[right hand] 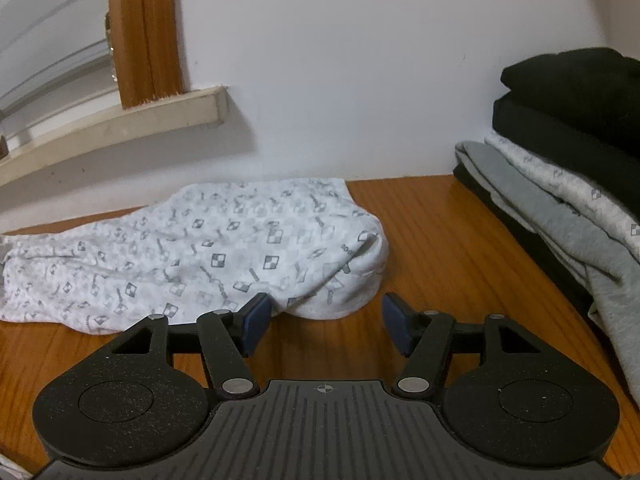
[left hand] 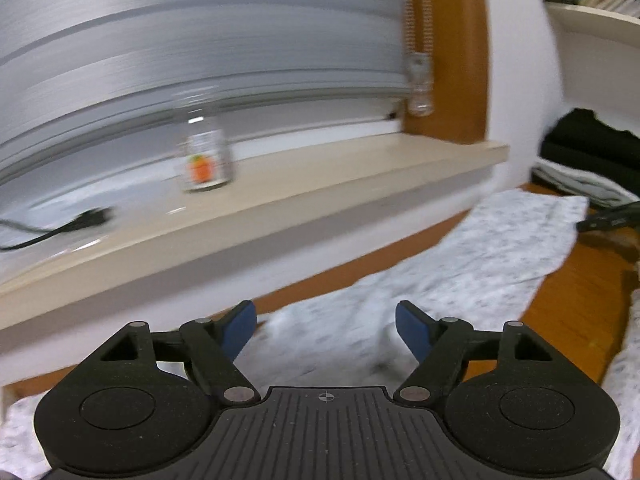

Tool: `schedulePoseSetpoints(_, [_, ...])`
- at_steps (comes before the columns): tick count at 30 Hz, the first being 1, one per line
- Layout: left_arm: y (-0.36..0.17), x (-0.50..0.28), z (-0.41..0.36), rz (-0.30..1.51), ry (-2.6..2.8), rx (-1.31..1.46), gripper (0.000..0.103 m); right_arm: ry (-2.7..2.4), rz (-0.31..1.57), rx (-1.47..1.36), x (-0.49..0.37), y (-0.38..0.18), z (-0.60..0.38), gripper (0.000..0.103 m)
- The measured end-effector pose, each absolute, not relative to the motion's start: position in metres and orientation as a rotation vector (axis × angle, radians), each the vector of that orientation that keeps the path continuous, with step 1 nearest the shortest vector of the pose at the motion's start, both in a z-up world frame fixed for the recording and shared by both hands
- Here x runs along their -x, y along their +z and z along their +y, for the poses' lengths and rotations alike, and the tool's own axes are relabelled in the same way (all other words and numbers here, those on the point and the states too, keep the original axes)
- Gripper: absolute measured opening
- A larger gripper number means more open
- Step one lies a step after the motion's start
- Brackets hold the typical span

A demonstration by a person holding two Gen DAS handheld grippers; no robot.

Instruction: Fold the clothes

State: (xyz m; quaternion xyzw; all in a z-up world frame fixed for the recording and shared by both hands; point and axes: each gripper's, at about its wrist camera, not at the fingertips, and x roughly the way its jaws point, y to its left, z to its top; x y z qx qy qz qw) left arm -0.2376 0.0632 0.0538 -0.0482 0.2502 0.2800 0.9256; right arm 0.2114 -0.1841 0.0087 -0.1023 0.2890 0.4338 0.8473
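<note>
right wrist view: patterned garment [right hand: 192, 256] lies just beyond open right tool [right hand: 324, 322].

We find no legible text in either view. The small clear glass jar [left hand: 206, 156] on the pale wooden window sill [left hand: 360, 176] bears a white label with an orange motif, blurred beyond reading. The white patterned cotton garment [right hand: 208, 248] carries grey checkered marks whose lettering is too small to read.
</note>
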Motion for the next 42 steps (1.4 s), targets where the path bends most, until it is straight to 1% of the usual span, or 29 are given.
schedulePoseSetpoints(6, [0.034, 0.204, 0.054, 0.513, 0.532, 0.089, 0.081, 0.909, 0.666, 0.152, -0.224, 0.013, -0.185, 0.066])
schedulePoseSetpoints(8, [0.023, 0.202, 0.057, 0.523, 0.523, 0.11, 0.081, 0.913, 0.687, 0.119, -0.23, 0.015, -0.182, 0.069])
schedulePoseSetpoints(12, [0.012, 0.204, 0.065, 0.544, 0.514, 0.138, 0.08, 0.916, 0.72, 0.09, -0.24, 0.014, -0.171, 0.068])
schedulePoseSetpoints(13, [0.01, 0.205, 0.067, 0.545, 0.511, 0.145, 0.076, 0.917, 0.722, 0.079, -0.242, 0.015, -0.169, 0.059])
schedulePoseSetpoints(14, [0.009, 0.206, 0.07, 0.548, 0.506, 0.16, 0.067, 0.92, 0.721, 0.068, -0.245, 0.017, -0.169, 0.031])
schedulePoseSetpoints(15, [0.009, 0.209, 0.073, 0.549, 0.498, 0.18, 0.057, 0.923, 0.72, 0.057, -0.247, 0.018, -0.169, 0.013])
schedulePoseSetpoints(16, [0.008, 0.211, 0.077, 0.548, 0.488, 0.2, 0.035, 0.926, 0.703, 0.037, -0.249, 0.025, -0.172, 0.006])
schedulePoseSetpoints(17, [0.009, 0.214, 0.079, 0.539, 0.48, 0.215, 0.02, 0.929, 0.677, 0.014, -0.25, 0.035, -0.177, 0.005])
schedulePoseSetpoints(18, [0.011, 0.218, 0.08, 0.52, 0.469, 0.226, 0.015, 0.924, 0.635, -0.015, -0.25, 0.049, -0.185, 0.005])
schedulePoseSetpoints(22, [0.028, 0.238, 0.083, 0.403, 0.344, 0.321, 0.013, 0.85, 0.454, -0.105, -0.251, 0.107, -0.219, 0.005])
schedulePoseSetpoints(23, [0.03, 0.239, 0.083, 0.394, 0.354, 0.316, 0.016, 0.813, 0.415, -0.103, -0.252, 0.116, -0.222, 0.006])
schedulePoseSetpoints(24, [0.031, 0.239, 0.083, 0.397, 0.369, 0.308, 0.021, 0.776, 0.395, -0.076, -0.254, 0.12, -0.22, 0.01])
schedulePoseSetpoints(25, [0.03, 0.238, 0.085, 0.404, 0.382, 0.309, 0.034, 0.741, 0.404, -0.03, -0.258, 0.119, -0.214, 0.015])
schedulePoseSetpoints(26, [0.028, 0.237, 0.086, 0.411, 0.393, 0.311, 0.042, 0.715, 0.418, -0.001, -0.259, 0.115, -0.208, 0.025])
schedulePoseSetpoints(27, [0.027, 0.236, 0.087, 0.421, 0.408, 0.305, 0.044, 0.694, 0.431, 0.017, -0.259, 0.11, -0.203, 0.029])
schedulePoseSetpoints(28, [0.025, 0.235, 0.087, 0.434, 0.427, 0.29, 0.046, 0.673, 0.443, 0.034, -0.259, 0.105, -0.198, 0.035])
schedulePoseSetpoints(29, [0.024, 0.234, 0.087, 0.445, 0.438, 0.283, 0.051, 0.685, 0.456, 0.044, -0.256, 0.099, -0.194, 0.039])
schedulePoseSetpoints(30, [0.024, 0.235, 0.088, 0.456, 0.44, 0.282, 0.054, 0.714, 0.469, 0.049, -0.251, 0.093, -0.19, 0.042])
schedulePoseSetpoints(32, [0.024, 0.235, 0.087, 0.464, 0.424, 0.279, 0.068, 0.777, 0.494, 0.093, -0.234, 0.082, -0.178, 0.043])
schedulePoseSetpoints(33, [0.024, 0.235, 0.086, 0.465, 0.412, 0.277, 0.069, 0.806, 0.501, 0.123, -0.224, 0.077, -0.171, 0.043])
schedulePoseSetpoints(36, [0.025, 0.234, 0.08, 0.473, 0.377, 0.261, 0.068, 0.948, 0.524, 0.19, -0.185, 0.067, -0.145, 0.048])
schedulePoseSetpoints(37, [0.024, 0.233, 0.078, 0.484, 0.371, 0.253, 0.065, 1.002, 0.532, 0.212, -0.17, 0.063, -0.135, 0.048])
schedulePoseSetpoints(38, [0.022, 0.232, 0.077, 0.497, 0.369, 0.244, 0.053, 1.056, 0.539, 0.236, -0.155, 0.06, -0.126, 0.048])
schedulePoseSetpoints(39, [0.02, 0.231, 0.077, 0.507, 0.372, 0.236, 0.045, 1.104, 0.545, 0.256, -0.14, 0.057, -0.114, 0.048])
schedulePoseSetpoints(41, [0.018, 0.228, 0.077, 0.514, 0.38, 0.224, 0.012, 1.196, 0.555, 0.293, -0.111, 0.052, -0.096, 0.048])
schedulePoseSetpoints(42, [0.018, 0.228, 0.078, 0.504, 0.392, 0.22, 0.005, 1.245, 0.559, 0.31, -0.096, 0.05, -0.088, 0.048])
